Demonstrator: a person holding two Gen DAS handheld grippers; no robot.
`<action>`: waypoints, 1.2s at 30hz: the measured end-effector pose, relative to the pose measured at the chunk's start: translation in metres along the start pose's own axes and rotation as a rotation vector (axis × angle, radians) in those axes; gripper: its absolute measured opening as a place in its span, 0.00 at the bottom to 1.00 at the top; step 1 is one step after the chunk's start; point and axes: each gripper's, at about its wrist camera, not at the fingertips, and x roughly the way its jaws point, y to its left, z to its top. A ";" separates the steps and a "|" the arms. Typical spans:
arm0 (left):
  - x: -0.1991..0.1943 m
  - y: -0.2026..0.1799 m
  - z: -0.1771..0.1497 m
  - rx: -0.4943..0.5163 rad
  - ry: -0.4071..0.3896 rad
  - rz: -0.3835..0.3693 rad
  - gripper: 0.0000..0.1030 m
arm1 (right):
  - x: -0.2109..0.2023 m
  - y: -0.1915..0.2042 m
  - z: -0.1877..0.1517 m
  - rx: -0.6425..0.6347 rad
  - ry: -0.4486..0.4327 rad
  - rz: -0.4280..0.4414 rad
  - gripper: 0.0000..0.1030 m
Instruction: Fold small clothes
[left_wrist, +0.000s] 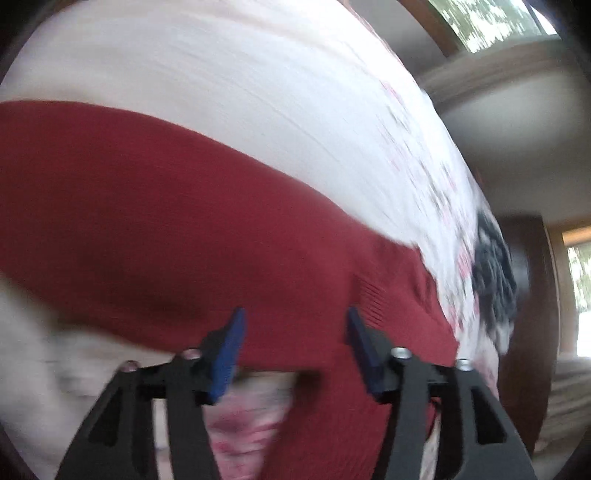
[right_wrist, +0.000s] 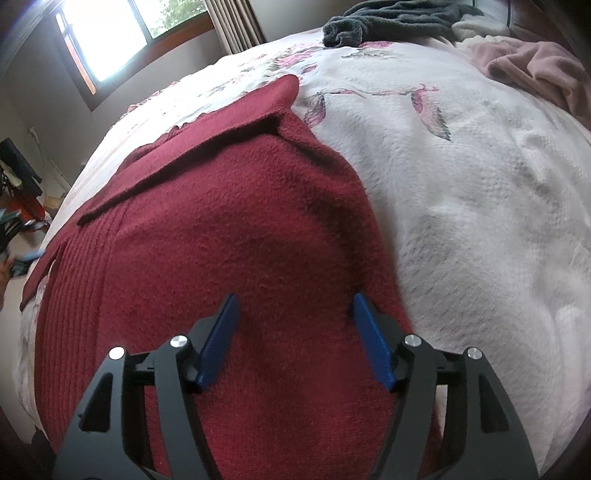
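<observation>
A dark red knit sweater (right_wrist: 229, 221) lies spread on the white floral bedspread (right_wrist: 461, 177); one sleeve is folded across its far side. My right gripper (right_wrist: 293, 306) hovers open just over the sweater near its right edge, nothing between its blue pads. In the blurred left wrist view the same red sweater (left_wrist: 184, 229) fills the lower half of the frame. My left gripper (left_wrist: 295, 321) is open above the sweater's ribbed edge, with bedspread (left_wrist: 221, 92) beyond.
A dark grey garment (right_wrist: 399, 18) and a pink blanket (right_wrist: 535, 70) lie at the far side of the bed. A window (right_wrist: 107, 37) and clutter on the floor (right_wrist: 22, 199) lie off the bed's left side. The bedspread spreads wide to the right of the sweater.
</observation>
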 end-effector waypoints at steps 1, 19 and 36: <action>-0.016 0.018 0.003 -0.033 -0.029 0.009 0.65 | 0.000 0.000 0.000 -0.003 0.000 -0.003 0.64; -0.132 0.254 0.057 -0.507 -0.319 0.075 0.74 | 0.009 0.015 0.000 -0.078 0.027 -0.063 0.72; -0.163 0.154 0.087 -0.248 -0.299 0.031 0.07 | 0.002 0.030 0.004 -0.117 0.106 -0.105 0.76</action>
